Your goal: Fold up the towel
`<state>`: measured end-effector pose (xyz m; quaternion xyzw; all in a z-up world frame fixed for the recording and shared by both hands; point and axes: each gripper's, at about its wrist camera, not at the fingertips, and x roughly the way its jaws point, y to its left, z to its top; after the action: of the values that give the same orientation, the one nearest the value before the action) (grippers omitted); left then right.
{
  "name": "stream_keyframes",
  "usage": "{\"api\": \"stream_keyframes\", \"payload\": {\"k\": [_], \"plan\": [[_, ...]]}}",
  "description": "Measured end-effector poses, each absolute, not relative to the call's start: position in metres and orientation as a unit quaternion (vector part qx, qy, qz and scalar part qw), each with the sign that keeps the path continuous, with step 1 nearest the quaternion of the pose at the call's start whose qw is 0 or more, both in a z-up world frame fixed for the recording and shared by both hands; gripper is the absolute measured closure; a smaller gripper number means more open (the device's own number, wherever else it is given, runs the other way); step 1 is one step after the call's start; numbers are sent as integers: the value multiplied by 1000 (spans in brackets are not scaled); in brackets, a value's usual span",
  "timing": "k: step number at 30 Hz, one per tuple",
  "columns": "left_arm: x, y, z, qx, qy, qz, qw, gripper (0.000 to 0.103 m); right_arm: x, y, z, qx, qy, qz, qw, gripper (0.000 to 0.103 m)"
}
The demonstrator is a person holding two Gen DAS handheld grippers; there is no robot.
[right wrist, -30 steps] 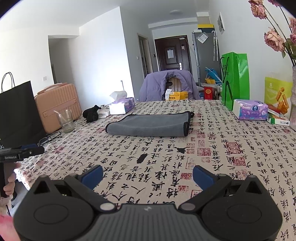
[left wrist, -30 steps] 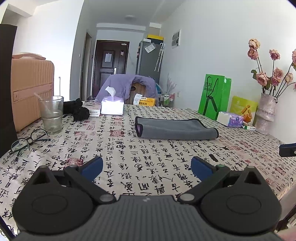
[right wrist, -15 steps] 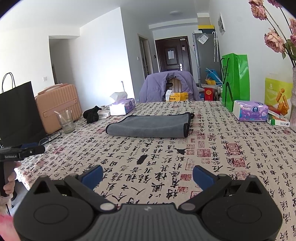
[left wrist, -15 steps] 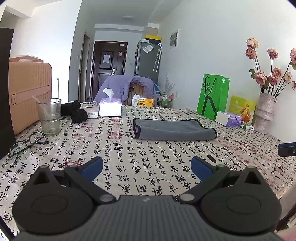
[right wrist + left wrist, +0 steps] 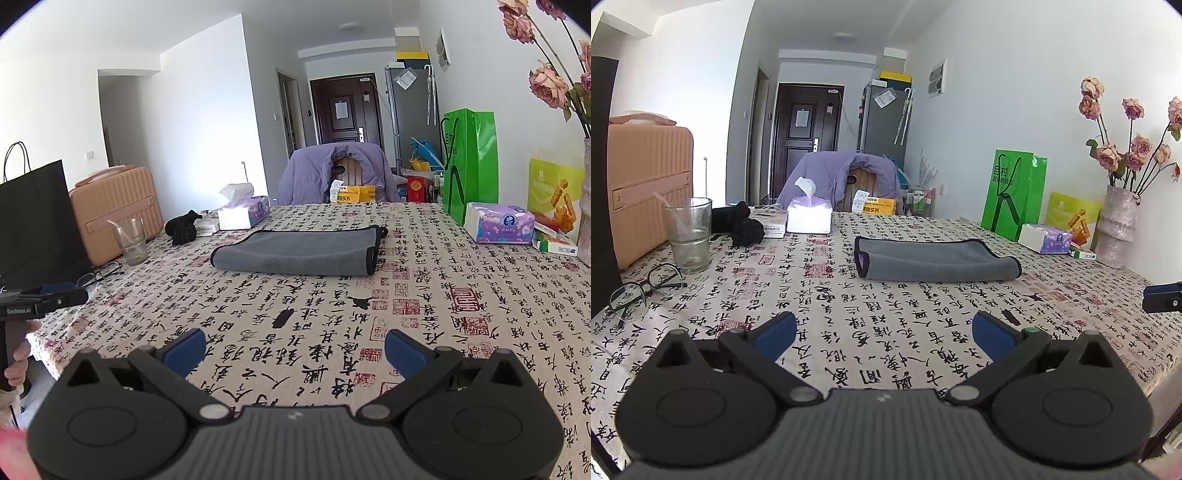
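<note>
A grey towel (image 5: 934,258) with black trim lies folded flat on the calligraphy-print tablecloth (image 5: 886,325), mid-table; it also shows in the right wrist view (image 5: 299,253). My left gripper (image 5: 884,334) is open and empty, low over the near table edge, well short of the towel. My right gripper (image 5: 295,349) is open and empty, also near the front edge. The right gripper's tip shows at the right edge of the left view (image 5: 1163,297); the left gripper shows at the left of the right view (image 5: 44,299).
A glass (image 5: 689,234), spectacles (image 5: 639,293), a black cloth (image 5: 742,223) and a tissue box (image 5: 809,218) stand at the left. A green bag (image 5: 1014,195), tissue pack (image 5: 1047,240) and flower vase (image 5: 1115,225) stand at the right. A chair with a purple jacket (image 5: 846,177) is behind.
Both grippers have drawn back and lowered slightly; the view has tilted up a little. The towel has not moved.
</note>
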<state>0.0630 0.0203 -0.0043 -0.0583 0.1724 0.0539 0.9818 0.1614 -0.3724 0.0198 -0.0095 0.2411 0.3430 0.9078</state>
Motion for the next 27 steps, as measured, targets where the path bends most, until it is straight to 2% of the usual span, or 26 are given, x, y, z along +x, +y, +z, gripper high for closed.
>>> {"api": "stream_keyframes", "payload": {"k": [27], "plan": [[60, 22, -4, -67, 163, 39, 984, 0, 160, -370, 19, -11, 242, 343, 908, 0]]}}
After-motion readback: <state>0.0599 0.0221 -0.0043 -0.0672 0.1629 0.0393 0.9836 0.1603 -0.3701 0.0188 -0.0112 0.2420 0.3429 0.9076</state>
